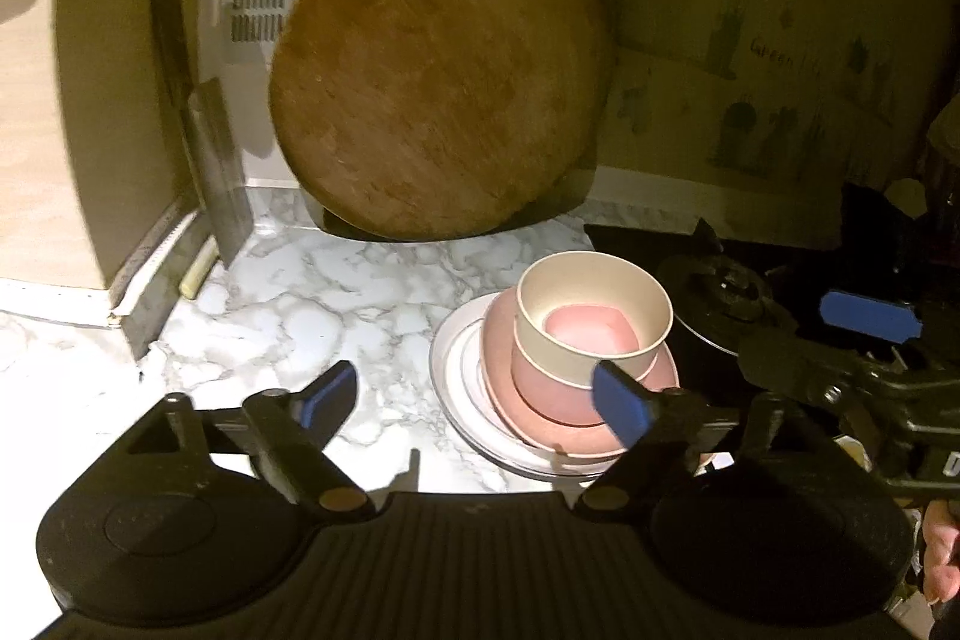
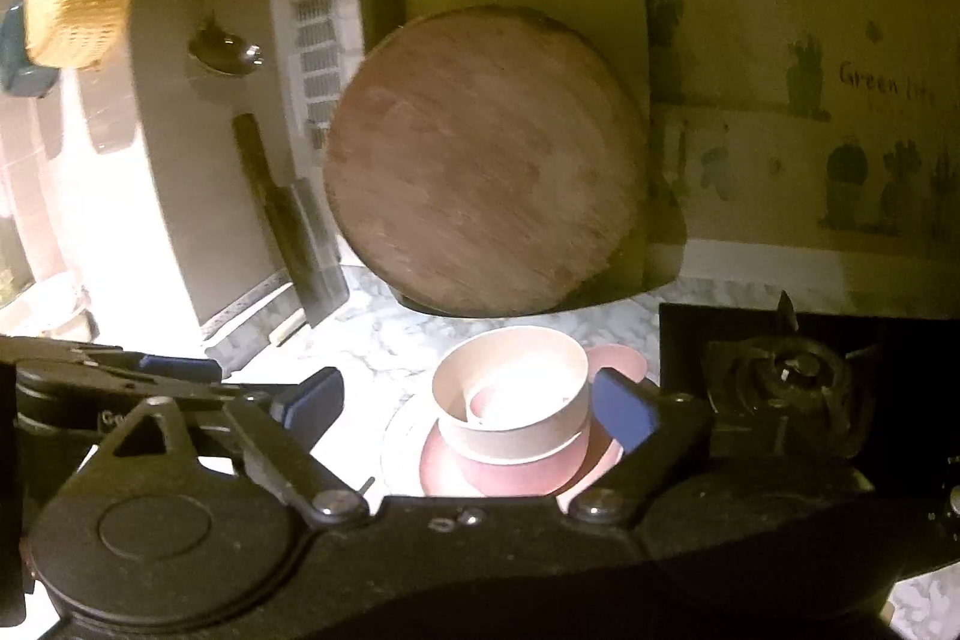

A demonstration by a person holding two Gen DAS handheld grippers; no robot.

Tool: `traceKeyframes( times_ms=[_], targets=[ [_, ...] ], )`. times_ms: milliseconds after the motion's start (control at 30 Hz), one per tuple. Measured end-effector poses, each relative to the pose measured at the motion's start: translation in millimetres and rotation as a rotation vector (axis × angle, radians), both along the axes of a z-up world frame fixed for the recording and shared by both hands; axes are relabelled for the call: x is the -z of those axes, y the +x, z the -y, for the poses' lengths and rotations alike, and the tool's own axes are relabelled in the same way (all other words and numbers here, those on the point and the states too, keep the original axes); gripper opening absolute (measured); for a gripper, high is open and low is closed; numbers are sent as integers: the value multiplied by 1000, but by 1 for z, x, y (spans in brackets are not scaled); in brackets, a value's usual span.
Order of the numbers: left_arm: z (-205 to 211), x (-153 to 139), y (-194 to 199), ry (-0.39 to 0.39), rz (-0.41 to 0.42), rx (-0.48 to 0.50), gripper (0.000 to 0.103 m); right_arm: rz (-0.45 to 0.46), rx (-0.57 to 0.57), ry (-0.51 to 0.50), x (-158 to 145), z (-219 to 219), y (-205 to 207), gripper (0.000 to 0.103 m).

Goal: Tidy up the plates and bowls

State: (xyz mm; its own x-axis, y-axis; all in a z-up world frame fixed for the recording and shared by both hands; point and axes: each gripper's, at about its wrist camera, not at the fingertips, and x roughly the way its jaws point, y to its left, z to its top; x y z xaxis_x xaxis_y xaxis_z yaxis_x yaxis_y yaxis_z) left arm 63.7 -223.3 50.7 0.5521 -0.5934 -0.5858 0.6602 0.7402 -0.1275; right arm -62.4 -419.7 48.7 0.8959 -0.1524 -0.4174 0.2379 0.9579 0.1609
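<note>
Stacked bowls (image 1: 591,334) on plates (image 1: 462,388), cutting board (image 1: 438,76) behind, stove burner (image 1: 726,286) beside

The marble counter (image 1: 312,304) carries a white plate (image 1: 447,370) under stacked dishes, a round board (image 1: 438,76) leaning at the wall, and a stove (image 1: 750,274) beside the plate.

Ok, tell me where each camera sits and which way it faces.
Left wrist: rides the left hand-held gripper, facing the round wooden board and stacked dishes; its open blue pads show, the right hand-held gripper at right.
Right wrist: rides that gripper, over the same stack; open pads, left gripper at left edge.
Shared: board, stack, marble counter, stove burner.
</note>
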Motion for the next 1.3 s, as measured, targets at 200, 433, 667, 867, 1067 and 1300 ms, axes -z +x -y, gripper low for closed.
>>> traceKeyframes(
  times_ms=[200,433,667,867,1067,1300],
  targets=[
    [-15,2,-12,-34,18,-34,103,17,-17,0,2,-9,-12,102],
    [-29,4,-27,-36,24,-52,103,22,-32,5,7,-19,-20,103],
    [-36,4,-35,-37,13,-62,103,32,-29,16,6,-24,-26,103],
    [-39,3,-40,-31,3,-57,103,21,-33,13,4,-29,-29,103],
    [-39,4,-44,-24,-4,-49,103,16,-22,8,2,-32,-32,103],
    [-38,3,-44,-19,-11,-39,103,13,-15,6,2,-32,-34,103]
  ],
)
